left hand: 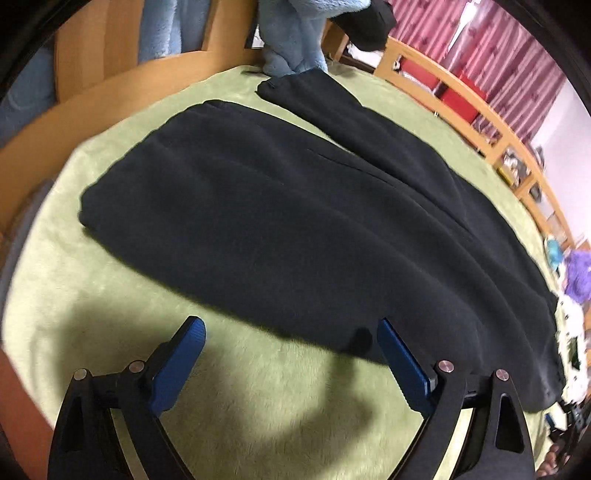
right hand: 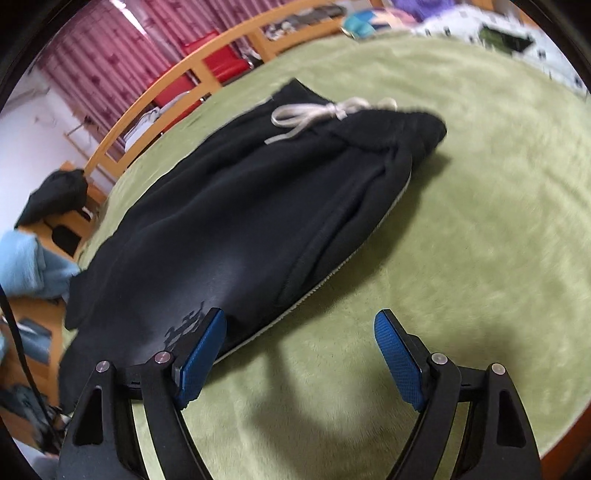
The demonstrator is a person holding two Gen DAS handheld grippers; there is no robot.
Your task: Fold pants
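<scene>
Black fleece pants (left hand: pixel 280 221) lie flat on a green blanket (left hand: pixel 110 295), folded lengthwise, legs running to the far end. In the right wrist view the pants (right hand: pixel 229 221) show their waistband with a white drawstring (right hand: pixel 314 114) at the far end. My left gripper (left hand: pixel 291 328) is open and empty, hovering just short of the pants' near edge. My right gripper (right hand: pixel 301 325) is open and empty, its left finger (right hand: pixel 203 350) beside the pants' near edge.
A wooden bed rail (left hand: pixel 461 99) runs along the far side, with red boxes (left hand: pixel 458 103) and pink curtains (left hand: pixel 517 48) behind. A light blue plush blanket (left hand: pixel 291 37) hangs at the bed's end. Cluttered items (right hand: pixel 480 26) lie beyond the green blanket.
</scene>
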